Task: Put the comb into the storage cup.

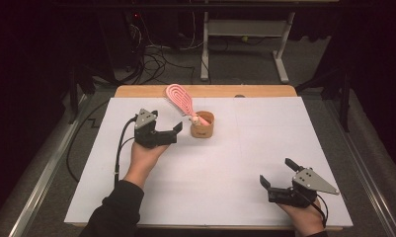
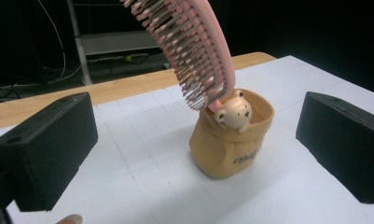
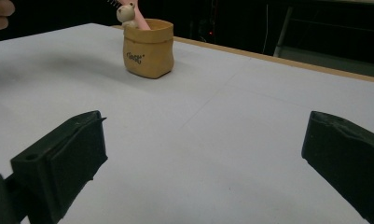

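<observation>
A: Tan pouch sits on the white counter, toward its far edge. Pink hairbrush stands in it, handle hidden inside, head leaning away from the pouch. Small bear figure at the rim.

B: Any writing?

A: Dark script on the pouch front, too blurred to read.

B: Hand-held grippers?

A: Left hand-held gripper just beside the pouch, jaws apart, nothing between them. Right hand-held gripper well apart from the pouch, jaws spread wide, empty.
</observation>
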Action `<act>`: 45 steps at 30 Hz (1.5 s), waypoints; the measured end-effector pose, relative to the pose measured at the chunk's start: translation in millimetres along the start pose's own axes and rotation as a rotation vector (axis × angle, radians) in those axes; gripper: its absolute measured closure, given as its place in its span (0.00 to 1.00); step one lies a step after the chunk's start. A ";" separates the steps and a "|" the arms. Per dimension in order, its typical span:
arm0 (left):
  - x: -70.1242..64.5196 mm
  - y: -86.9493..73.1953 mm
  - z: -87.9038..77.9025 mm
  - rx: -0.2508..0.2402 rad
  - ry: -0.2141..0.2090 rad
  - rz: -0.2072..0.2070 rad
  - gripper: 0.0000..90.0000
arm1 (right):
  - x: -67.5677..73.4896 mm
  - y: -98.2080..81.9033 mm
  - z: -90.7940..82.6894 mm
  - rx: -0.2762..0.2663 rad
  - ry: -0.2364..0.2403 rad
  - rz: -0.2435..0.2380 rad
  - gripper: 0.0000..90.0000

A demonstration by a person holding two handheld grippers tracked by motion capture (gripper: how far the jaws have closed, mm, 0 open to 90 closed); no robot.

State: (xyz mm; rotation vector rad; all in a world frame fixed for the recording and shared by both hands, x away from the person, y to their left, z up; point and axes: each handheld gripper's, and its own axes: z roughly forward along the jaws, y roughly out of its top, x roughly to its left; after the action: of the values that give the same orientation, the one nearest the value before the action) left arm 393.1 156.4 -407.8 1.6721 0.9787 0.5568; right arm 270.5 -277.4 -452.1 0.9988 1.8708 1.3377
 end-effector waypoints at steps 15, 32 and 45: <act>-7.3 -40.0 -61.7 0.004 -0.041 0.018 0.00 | 0.4 -0.4 -0.3 0.004 -0.005 -0.006 0.00; -4.6 -79.8 -124.1 -0.023 -0.032 0.109 0.00 | -3.1 -3.5 -3.9 0.013 -0.037 0.018 0.00; -4.1 -82.4 -119.3 -0.016 -0.062 0.095 0.00 | -3.9 -2.3 -14.0 -0.009 -0.064 0.040 0.00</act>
State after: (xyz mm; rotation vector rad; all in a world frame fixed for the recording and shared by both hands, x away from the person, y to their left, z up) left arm 272.5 227.1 -446.4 1.7185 0.8514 0.5708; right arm 260.5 -288.0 -450.0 1.0674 1.8048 1.3205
